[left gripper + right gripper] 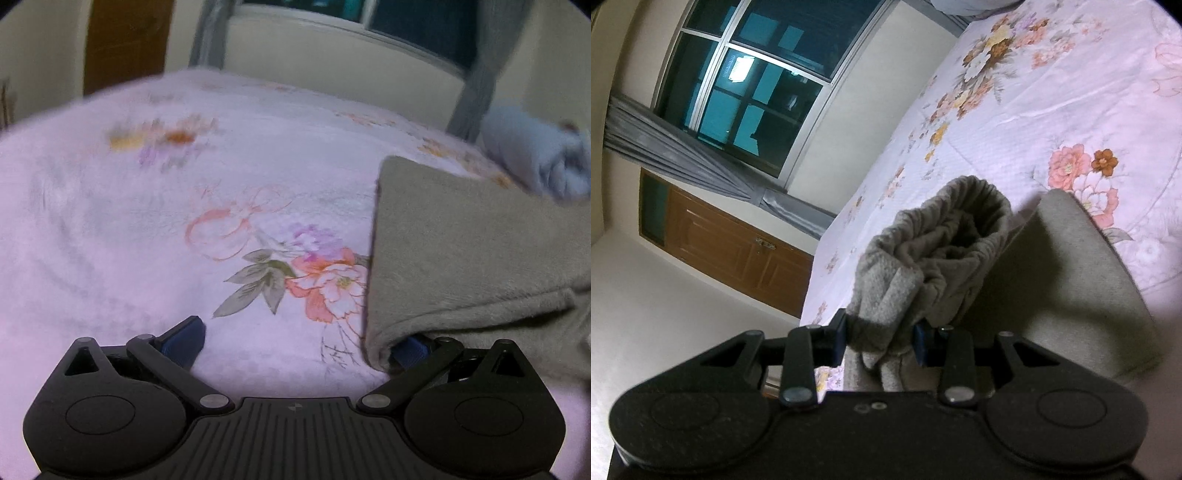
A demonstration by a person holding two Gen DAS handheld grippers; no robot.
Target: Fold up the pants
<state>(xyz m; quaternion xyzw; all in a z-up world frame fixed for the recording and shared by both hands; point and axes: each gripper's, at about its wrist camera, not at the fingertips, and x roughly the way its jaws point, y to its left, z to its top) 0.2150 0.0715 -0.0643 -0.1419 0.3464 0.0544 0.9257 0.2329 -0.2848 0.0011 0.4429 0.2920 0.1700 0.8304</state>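
The grey fleece pants (472,258) lie on the right of a bed, seen in the left wrist view. Their near folded edge drapes over the right blue fingertip (412,349) of my left gripper (299,343). That gripper stands open, wide, with only bedsheet between its fingers. In the right wrist view the bunched elastic waistband of the pants (934,251) rises in front of my right gripper (879,341), which is shut on a thick wad of the grey cloth. More of the pants lies flat on the bed to the right.
The bed has a pink floral sheet (184,229). A light blue bundle of cloth (535,155) lies at the far right edge. Beyond the bed are a window (750,85), grey curtains (676,155) and a wooden door (724,243).
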